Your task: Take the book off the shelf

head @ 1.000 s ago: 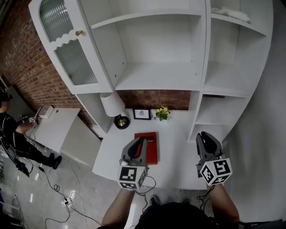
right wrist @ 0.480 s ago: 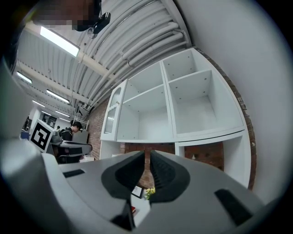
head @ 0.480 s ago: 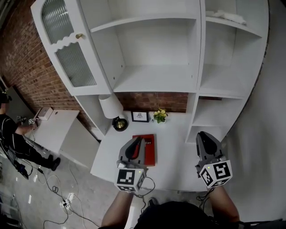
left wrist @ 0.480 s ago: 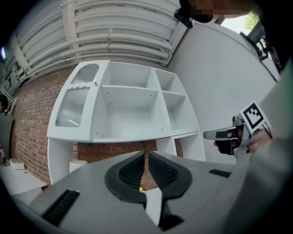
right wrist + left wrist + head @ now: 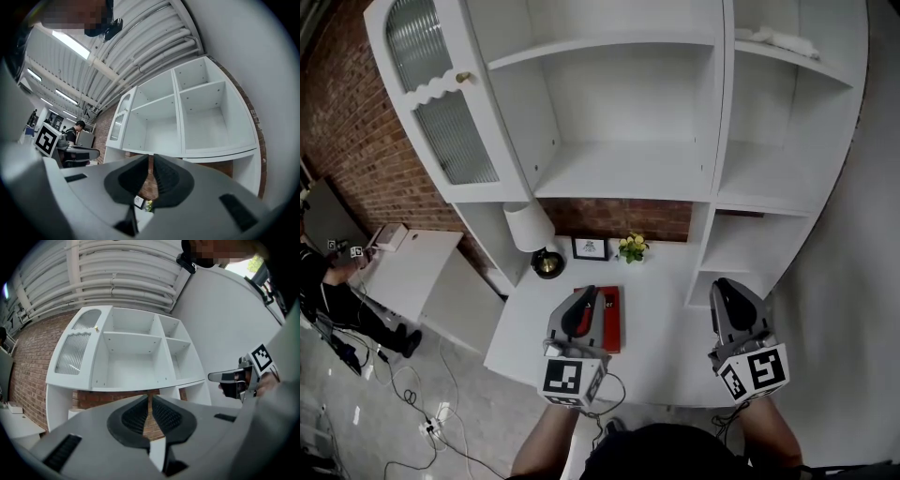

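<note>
Both forearms reach forward over the desk's (image 5: 661, 314) near edge, the 2 grippers pointing roughly level toward the shelf unit (image 5: 628, 169). The left gripper's (image 5: 584, 298) jaws are pressed together and empty. The right gripper's (image 5: 725, 286) jaws have just been closing and now meet at the tips (nothing between them). The red book (image 5: 611, 321) lies flat on the desk, partly hidden by the left gripper.

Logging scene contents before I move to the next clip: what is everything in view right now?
shelf unit: one, white, against the brick wall
cabinet door: one, white with ribbed glass, swung open at the unit's left
desk: one, white, under the shelves
book: one, red, flat on the desk
lamp: one, white shade, desk's back left
picture frame: one, dark, back of desk
flowers: one small bunch, yellow, beside the frame
cloth-like thing: one, white, top right shelf
bystander: one, dark clothes, far left
left gripper: grey, shut, empty, overlapping the book in the head view
right gripper: grey, jaws have just been closing, now together, nothing between them
</note>
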A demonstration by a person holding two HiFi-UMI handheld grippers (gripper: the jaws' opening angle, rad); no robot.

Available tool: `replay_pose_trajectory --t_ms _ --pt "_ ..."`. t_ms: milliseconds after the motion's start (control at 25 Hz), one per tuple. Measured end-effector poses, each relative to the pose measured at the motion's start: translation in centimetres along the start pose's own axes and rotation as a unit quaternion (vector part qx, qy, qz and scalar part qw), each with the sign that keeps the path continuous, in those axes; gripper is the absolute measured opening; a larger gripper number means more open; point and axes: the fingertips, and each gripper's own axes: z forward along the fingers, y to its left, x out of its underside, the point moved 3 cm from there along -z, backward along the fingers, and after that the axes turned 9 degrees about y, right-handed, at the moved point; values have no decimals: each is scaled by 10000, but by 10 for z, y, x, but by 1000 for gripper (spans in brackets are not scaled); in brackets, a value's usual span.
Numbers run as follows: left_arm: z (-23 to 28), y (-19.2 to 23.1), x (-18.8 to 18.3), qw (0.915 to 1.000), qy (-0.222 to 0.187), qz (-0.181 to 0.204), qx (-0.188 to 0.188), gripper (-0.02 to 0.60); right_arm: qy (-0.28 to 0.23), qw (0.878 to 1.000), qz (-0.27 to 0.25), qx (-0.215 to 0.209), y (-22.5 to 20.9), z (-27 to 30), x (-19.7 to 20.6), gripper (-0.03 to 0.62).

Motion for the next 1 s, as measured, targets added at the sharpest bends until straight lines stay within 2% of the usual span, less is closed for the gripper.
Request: replay_pose_trajectory --t_ms 480,1000 --pt "12 7 4 9997 -48 -83 -242 31 -3 9999 38 -102 -5 7 2 25" --pt "28 7 10 9997 29 -55 -221 31 52 9998 129 -144 -16 18 9 20"
